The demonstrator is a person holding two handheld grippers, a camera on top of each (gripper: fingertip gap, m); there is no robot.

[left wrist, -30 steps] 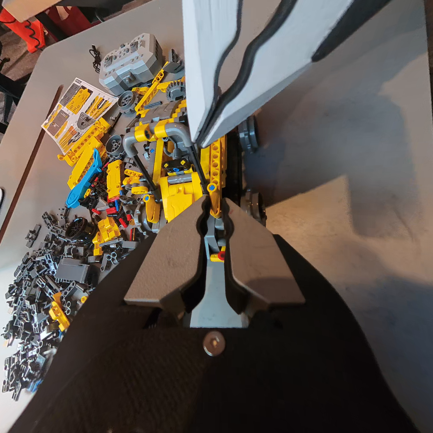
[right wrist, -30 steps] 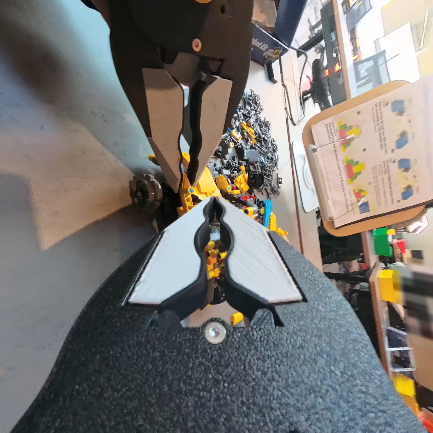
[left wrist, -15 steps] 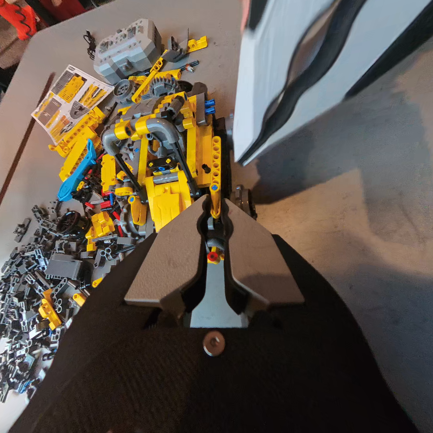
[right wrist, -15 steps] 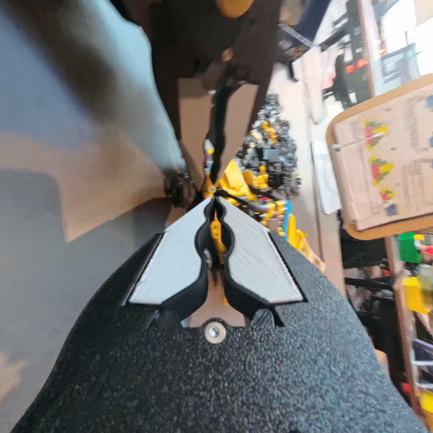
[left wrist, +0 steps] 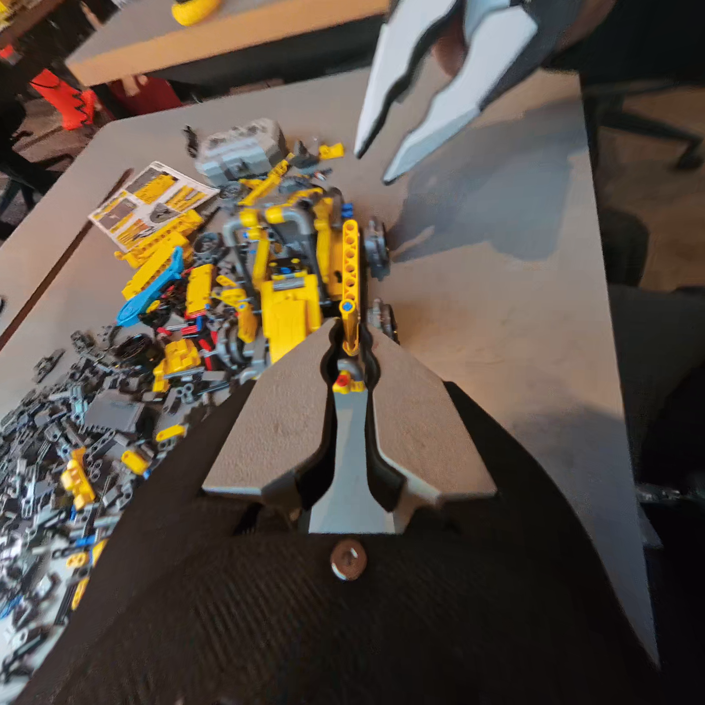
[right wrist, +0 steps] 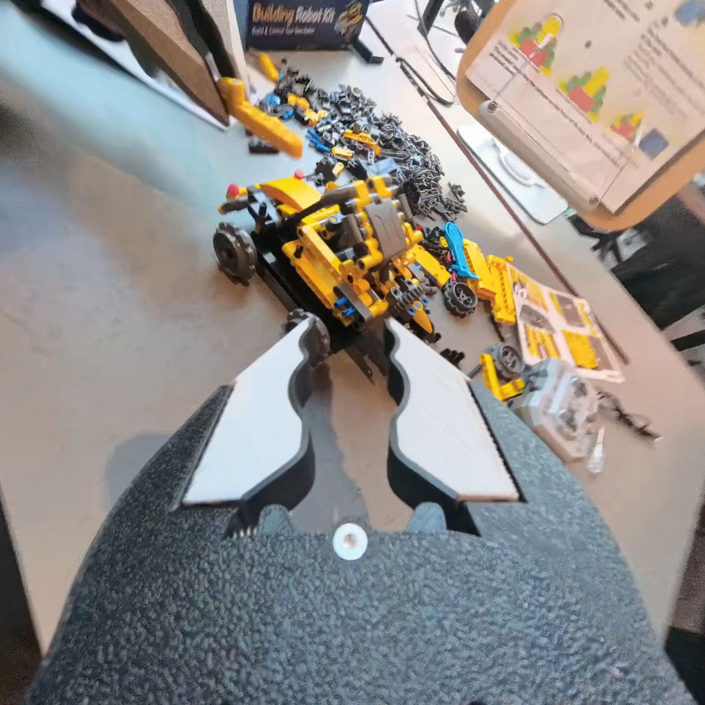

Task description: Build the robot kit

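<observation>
Yellow brick vehicle point(left wrist: 293, 290) sat mid-counter point(left wrist: 496, 343), part-built, dark toothed wheels point(right wrist: 233, 251) along its side toward the counter's bare half. Left claw point(left wrist: 349, 335) was pinched narrow on a yellow holed beam point(left wrist: 350, 263) that ran along the vehicle's wheel side; grip looked closed on the beam's near end, and a small red-and-yellow piece point(left wrist: 345, 383) showed in the gap behind the tips. Right claw point(right wrist: 349, 332) was spread wide, holding nothing, tips just short of the vehicle's rear, one fingertip beside a dark wheel point(right wrist: 311, 332). In the left wrist view it hung above the counter past the vehicle, apart from it. Loose dark and yellow parts point(left wrist: 57, 438) were heaped on the vehicle's other side, with a blue curved piece point(left wrist: 152, 290), a printed sheet point(left wrist: 152, 202) and a grey block unit point(left wrist: 240, 152) toward the far edge.
</observation>
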